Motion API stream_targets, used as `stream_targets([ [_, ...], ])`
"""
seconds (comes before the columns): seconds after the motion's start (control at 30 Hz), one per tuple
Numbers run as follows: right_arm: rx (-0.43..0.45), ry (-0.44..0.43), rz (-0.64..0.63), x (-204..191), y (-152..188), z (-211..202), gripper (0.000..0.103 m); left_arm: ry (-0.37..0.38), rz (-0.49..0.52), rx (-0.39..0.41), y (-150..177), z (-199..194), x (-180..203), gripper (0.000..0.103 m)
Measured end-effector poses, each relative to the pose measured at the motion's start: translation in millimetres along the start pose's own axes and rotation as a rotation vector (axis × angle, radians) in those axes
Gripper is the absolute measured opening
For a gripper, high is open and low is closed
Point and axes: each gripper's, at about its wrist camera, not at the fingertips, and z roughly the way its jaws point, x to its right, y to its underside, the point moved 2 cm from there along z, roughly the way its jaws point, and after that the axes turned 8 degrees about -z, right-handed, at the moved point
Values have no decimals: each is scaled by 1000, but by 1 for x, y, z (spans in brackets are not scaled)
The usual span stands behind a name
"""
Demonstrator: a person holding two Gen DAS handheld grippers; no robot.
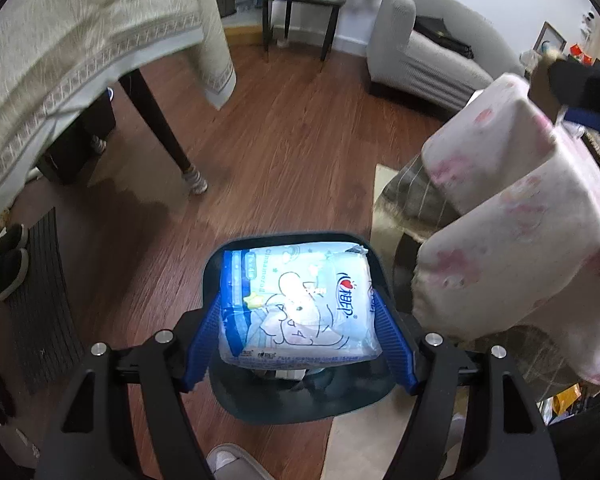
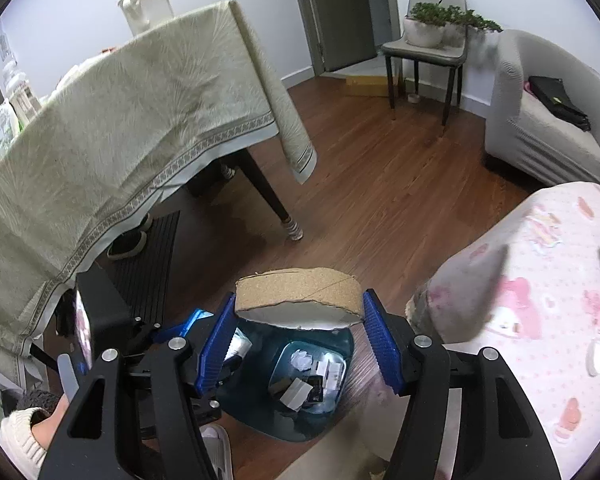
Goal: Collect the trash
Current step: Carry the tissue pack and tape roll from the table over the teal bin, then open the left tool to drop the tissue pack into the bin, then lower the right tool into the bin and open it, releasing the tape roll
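Note:
My left gripper (image 1: 300, 324) is shut on a blue-and-white printed tissue pack (image 1: 296, 304), held directly over the dark teal trash bin (image 1: 300, 400) on the floor. In the right wrist view, my right gripper (image 2: 298, 336) is shut on a round cork-topped pad (image 2: 300, 300) with a white underside, above the same bin (image 2: 256, 416). Inside the bin lie crumpled paper and small wrappers (image 2: 308, 376). The left gripper (image 2: 172, 332) shows at lower left of that view, with a hand in a cream sleeve (image 2: 24, 432) behind it.
A table with a beige cloth (image 2: 112, 128) stands to the left, its dark leg (image 2: 272, 204) near the bin. A pink-patterned cushion (image 2: 540, 312) fills the right. A grey sofa (image 2: 540, 136), a chair with plants (image 2: 424, 52) and shoes (image 1: 8, 260) lie beyond.

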Motion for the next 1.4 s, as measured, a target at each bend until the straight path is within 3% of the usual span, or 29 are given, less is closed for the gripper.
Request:
stream_targets([
  [0.37,-95,-19,-28,-20,3,43,64,-22,-42,-161,25,48,-30,78],
  [0.53,-142,-29,-21,-24,7,66,64,-32,-44,-161,26,47,-36,82],
  [0.7,-181,-24,-22,-28,12,84,64,-22,-57,-125,21,34,-45,82],
  [1.1,-292,1,-46,-37,40,134,64,11,-129,8,0,-18,-65,58],
  [1.33,-349,-6,-86,-50,59,158,64,63,-148,111,-15,-53,-58,57],
  [1.4,-366,-4,-94,-52,64,164,64,70,-143,128,-17,-59,-55,51],
])
